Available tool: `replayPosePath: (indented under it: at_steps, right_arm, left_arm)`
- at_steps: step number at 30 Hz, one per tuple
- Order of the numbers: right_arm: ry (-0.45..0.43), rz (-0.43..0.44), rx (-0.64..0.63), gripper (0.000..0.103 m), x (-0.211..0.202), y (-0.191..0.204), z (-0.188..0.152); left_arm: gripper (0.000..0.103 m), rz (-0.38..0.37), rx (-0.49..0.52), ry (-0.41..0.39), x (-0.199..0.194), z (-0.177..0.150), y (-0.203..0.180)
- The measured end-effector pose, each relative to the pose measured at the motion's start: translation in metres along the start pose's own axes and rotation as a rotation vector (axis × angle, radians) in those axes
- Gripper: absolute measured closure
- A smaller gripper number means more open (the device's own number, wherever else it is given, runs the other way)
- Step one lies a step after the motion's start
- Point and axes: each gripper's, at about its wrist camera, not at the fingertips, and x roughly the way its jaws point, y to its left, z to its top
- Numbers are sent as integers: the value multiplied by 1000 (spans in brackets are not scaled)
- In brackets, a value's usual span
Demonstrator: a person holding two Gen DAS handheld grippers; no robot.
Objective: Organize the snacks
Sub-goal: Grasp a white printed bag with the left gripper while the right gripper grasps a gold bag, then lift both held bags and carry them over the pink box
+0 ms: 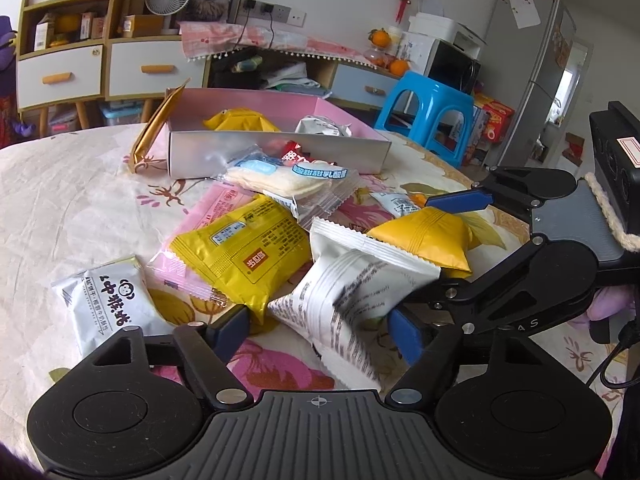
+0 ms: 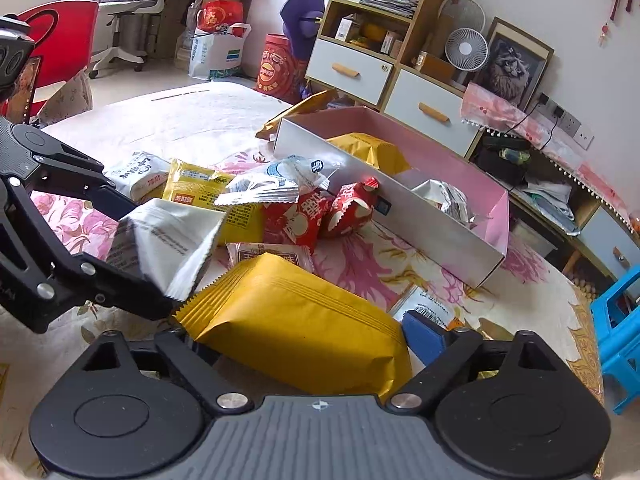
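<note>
Between the blue pads of the left hand-held gripper (image 1: 320, 330) sits a white snack packet (image 1: 352, 292), puffy, crimped along its serrated top seam and printed with grey text; it looks motion-blurred and tilted, and whether the fingers actually press it I cannot tell. It lies near the bench's near edge. Just beside it, the right hand-held gripper (image 2: 308, 340) straddles a mustard-yellow pillow packet (image 2: 296, 332) with a matte, ribbed seal; its jaws flank the packet's two ends, though real contact is not clear. Beyond these, on the crumpled floral cloth (image 1: 72, 200) covering the bench, glossy wrappers overlap in a pile: a flat yellow packet (image 1: 244, 248) with a red label, a pink one under it, a clear sleeve holding a pale cake (image 1: 280, 180), and two shiny red packets (image 2: 320, 214). A white panda-marked packet (image 1: 104, 300) lies apart toward the left. Farther back stands a shallow cardboard box (image 1: 280, 152), silvery outside and pink inside, holding a yellow packet and a crinkled silver one.
</note>
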Motion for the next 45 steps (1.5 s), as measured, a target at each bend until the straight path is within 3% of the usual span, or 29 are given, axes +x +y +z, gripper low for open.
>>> replayPosePath:
  at_steps: [3,7,9,11,15,30,45]
  right_arm:
    - [-10,-2,-1,27,-2,0,-1]
    - [-20,-18,0,39,-5,-1,-1]
    - [-22,-24,-1,52,-6,-1,-1]
    - [-22,-28,0,59,-7,-2,-2]
    - [-22,-33,10,66,-9,-5,-3]
    - [-53,-8,172,77,-16,-29,1]
    - [-94,0,270,80,-22,-44,11]
  left_arm:
    - [37,-3,6,6,-2,1,-1]
    - [61,-27,10,15,-5,2,-2]
    - [64,-27,19,19,-6,2,-5]
    - [67,-27,23,21,-6,2,-5]
    - [80,-22,17,19,-7,3,-4]
    - [96,-27,4,-28,-19,11,-6]
    - [97,-49,-66,-89,-32,28,-6]
